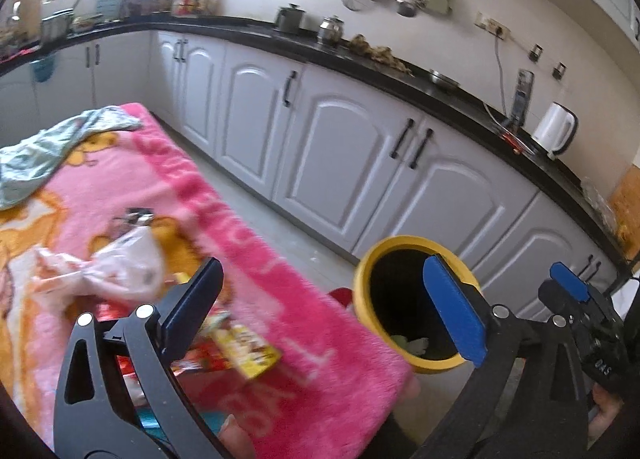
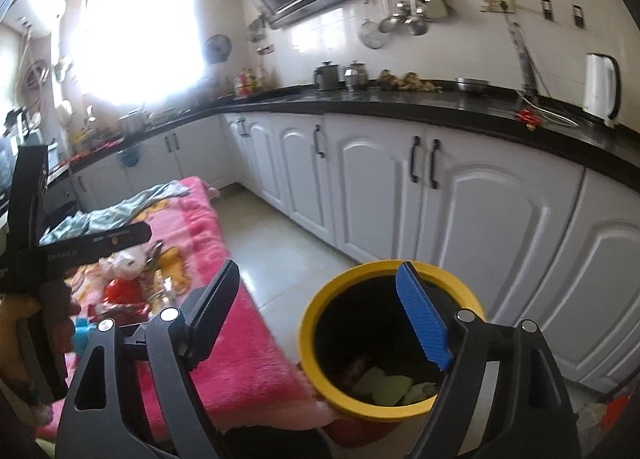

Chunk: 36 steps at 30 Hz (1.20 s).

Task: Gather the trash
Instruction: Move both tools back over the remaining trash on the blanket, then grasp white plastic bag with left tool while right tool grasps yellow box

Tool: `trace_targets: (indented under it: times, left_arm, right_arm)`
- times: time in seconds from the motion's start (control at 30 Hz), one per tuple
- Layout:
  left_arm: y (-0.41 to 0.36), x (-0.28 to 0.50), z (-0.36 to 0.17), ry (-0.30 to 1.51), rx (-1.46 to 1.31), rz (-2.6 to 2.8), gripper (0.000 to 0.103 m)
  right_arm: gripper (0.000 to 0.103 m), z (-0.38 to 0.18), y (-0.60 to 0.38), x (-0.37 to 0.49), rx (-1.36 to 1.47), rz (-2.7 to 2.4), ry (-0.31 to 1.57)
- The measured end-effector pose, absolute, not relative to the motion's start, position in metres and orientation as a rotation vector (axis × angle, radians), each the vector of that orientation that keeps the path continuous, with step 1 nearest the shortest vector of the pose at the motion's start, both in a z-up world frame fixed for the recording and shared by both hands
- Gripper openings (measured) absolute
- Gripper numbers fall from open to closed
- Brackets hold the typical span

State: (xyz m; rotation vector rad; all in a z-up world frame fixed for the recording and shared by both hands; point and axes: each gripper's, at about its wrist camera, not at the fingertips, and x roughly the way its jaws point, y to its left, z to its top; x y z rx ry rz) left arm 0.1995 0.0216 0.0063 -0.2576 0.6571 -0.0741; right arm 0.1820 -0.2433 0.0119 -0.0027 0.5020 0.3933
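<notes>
Daylight enters from the window point(image 2: 136, 31), which I see blown out to pure white in the upper left of the right wrist view, washing detail from the wall around it; the same glare occupies the upper left corner of the left wrist view. White cabinets point(image 1: 340, 147) are evenly lit, the black counter point(image 2: 440, 103) glossy. Fisheye distortion bows straight edges; corners vignette dark. Motion blur softens the pink blanket point(image 1: 248, 259) and yellow bin point(image 2: 320, 311).

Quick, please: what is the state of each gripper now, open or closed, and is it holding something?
Left gripper: open, holding nothing.
Right gripper: open, holding nothing.
</notes>
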Motion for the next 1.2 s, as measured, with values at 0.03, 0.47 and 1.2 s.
trace_targets:
  times: [0.03,0.47,1.2]
  left_arm:
    - [0.028,0.196,0.006,0.655,-0.263,-0.064,0.092]
    - [0.116,0.160,-0.003,0.651,-0.337,0.083,0.092]
    - [0.247,0.169,-0.074,0.769,-0.807,0.156,0.092]
  right_arm:
    - [0.079,0.012,-0.235,0.180,-0.011,0.408,0.504]
    - [0.084,-0.005,-0.145,0.168,-0.125,0.593,0.563]
    - [0.086,-0.096,-0.031,0.218,-0.314,0.749,0.810]
